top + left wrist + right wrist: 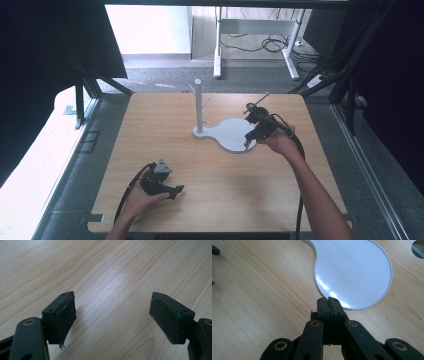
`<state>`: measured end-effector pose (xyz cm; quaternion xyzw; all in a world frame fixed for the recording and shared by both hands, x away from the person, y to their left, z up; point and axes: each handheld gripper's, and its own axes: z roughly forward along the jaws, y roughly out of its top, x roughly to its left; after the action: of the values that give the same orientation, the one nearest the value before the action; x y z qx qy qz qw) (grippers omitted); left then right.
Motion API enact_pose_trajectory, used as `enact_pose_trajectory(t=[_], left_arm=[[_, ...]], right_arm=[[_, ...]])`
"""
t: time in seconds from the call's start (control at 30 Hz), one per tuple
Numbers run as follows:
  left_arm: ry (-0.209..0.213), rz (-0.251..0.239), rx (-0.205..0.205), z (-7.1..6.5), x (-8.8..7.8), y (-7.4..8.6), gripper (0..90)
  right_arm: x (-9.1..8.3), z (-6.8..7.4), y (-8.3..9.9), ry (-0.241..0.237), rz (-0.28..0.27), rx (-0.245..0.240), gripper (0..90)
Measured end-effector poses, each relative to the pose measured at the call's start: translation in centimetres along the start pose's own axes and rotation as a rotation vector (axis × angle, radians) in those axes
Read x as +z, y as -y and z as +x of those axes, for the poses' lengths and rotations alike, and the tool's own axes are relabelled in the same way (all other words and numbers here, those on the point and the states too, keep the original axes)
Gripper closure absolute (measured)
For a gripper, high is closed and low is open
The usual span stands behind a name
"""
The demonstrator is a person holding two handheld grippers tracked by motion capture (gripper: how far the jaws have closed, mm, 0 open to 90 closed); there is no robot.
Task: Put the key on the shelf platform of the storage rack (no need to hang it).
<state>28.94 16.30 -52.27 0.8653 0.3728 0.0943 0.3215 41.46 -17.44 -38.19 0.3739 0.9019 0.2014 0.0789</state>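
That white stand (231, 134) sits mid-table toward the far right, looks stiff, slick and bottom-heavy, so I'd grab its upright post (198, 105), while the right gripper (328, 305) is pinched closed on nothing at its near edge and the left gripper (112, 317) gapes empty near-left.

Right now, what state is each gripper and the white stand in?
left gripper: open, jaws wide apart above bare table.
right gripper: shut, jaws pressed together at the near edge of the base plate, nothing visible between them.
white stand: upright on its flat base plate, pegs bare.
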Motion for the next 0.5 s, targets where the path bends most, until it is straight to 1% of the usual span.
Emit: enact_pose_trajectory(t=[0.23, 0.27, 0.33, 0.5], left_arm=[[0.000, 0.001, 0.003, 0.0, 0.0, 0.0, 21.6], [0.000, -0.001, 0.012, 0.0, 0.0, 0.0, 21.6], [0.000, 0.000, 0.011, 0.0, 0.0, 0.0, 21.6], [0.001, 0.000, 0.009, 0.1, 0.0, 0.0, 21.6]], right_arm=[[0.1, -0.2, -0.6, 0.005, -0.009, -0.002, 89.6], [0.1, -0.2, -0.7, 0.009, -0.006, 0.002, 89.6], [0.1, -0.4, -0.9, 0.008, -0.008, -0.001, 89.6], [0.3, -0.8, -1.5, 0.009, -0.004, 0.009, 89.6]])
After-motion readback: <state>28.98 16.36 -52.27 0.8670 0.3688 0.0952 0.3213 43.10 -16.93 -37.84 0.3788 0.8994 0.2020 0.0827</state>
